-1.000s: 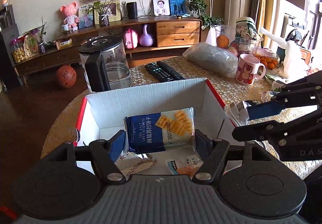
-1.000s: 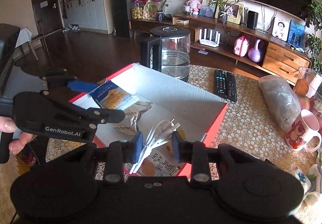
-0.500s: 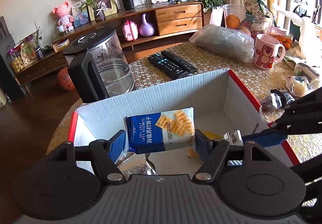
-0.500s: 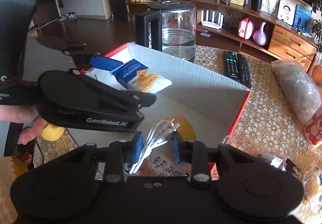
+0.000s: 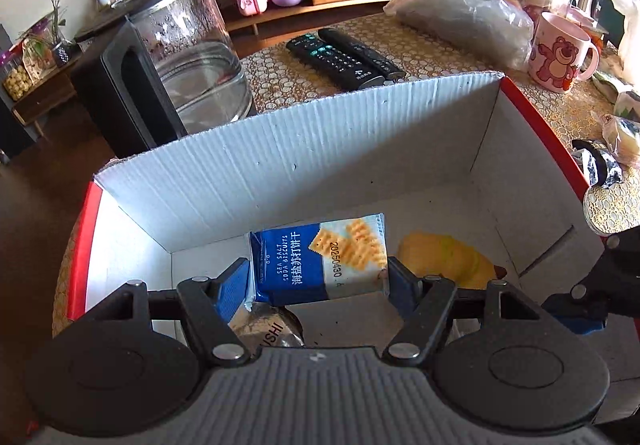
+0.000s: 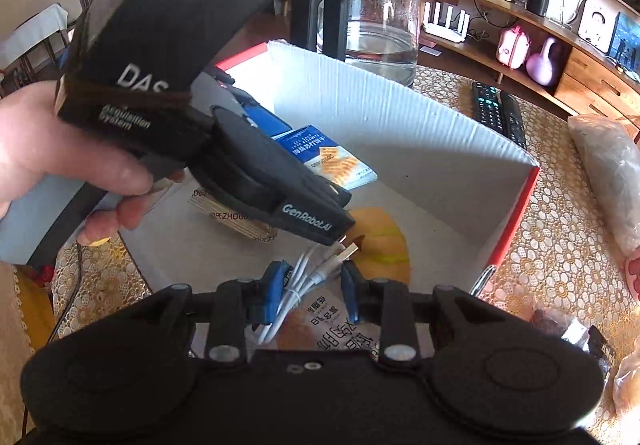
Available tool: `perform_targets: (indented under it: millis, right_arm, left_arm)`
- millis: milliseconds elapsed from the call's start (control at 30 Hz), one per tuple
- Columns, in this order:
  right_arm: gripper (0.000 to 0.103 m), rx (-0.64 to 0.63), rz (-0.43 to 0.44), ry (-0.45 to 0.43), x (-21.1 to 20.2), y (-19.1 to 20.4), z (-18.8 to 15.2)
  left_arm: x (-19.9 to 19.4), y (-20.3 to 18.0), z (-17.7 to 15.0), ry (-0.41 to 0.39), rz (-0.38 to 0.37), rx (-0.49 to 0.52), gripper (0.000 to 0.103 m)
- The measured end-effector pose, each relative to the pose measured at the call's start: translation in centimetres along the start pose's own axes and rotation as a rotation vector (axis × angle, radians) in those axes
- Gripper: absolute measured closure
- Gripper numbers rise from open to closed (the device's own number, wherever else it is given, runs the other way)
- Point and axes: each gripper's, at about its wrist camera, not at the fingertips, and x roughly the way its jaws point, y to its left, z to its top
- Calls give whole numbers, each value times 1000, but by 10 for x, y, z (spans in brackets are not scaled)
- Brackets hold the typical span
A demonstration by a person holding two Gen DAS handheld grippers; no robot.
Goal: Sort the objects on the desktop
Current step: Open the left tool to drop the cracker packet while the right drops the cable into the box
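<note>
While the left gripper (image 5: 318,279) clamps the biscuit pack (image 5: 320,259) above the box (image 5: 280,149) interior, the right gripper (image 6: 310,291) clamps the white cable (image 6: 316,273) over the box floor.

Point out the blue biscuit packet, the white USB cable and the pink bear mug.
blue biscuit packet (image 5: 316,261): left wrist view, middle of its printed face.
white USB cable (image 6: 316,273): right wrist view, bundled strands near the plugs.
pink bear mug (image 5: 558,53): left wrist view, the bear print on its side.
</note>
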Motion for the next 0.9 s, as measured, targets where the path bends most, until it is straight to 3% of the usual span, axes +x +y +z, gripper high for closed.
perform_targets:
  millis: [300, 600, 733, 900]
  right_arm:
    - [72, 22, 20, 27, 8, 1, 2]
    - [67, 37, 28, 16, 2, -1, 2]
    - [53, 45, 41, 0, -2, -2, 3]
    - [51, 41, 44, -21, -13, 0, 2]
  left_arm:
    - [13, 4, 0, 98, -39, -19, 30]
    - [10, 4, 1, 85, -23, -20, 25]
    - [7, 4, 0, 78, -5, -21, 24]
    - [-1, 3, -1, 65, 9, -25, 22]
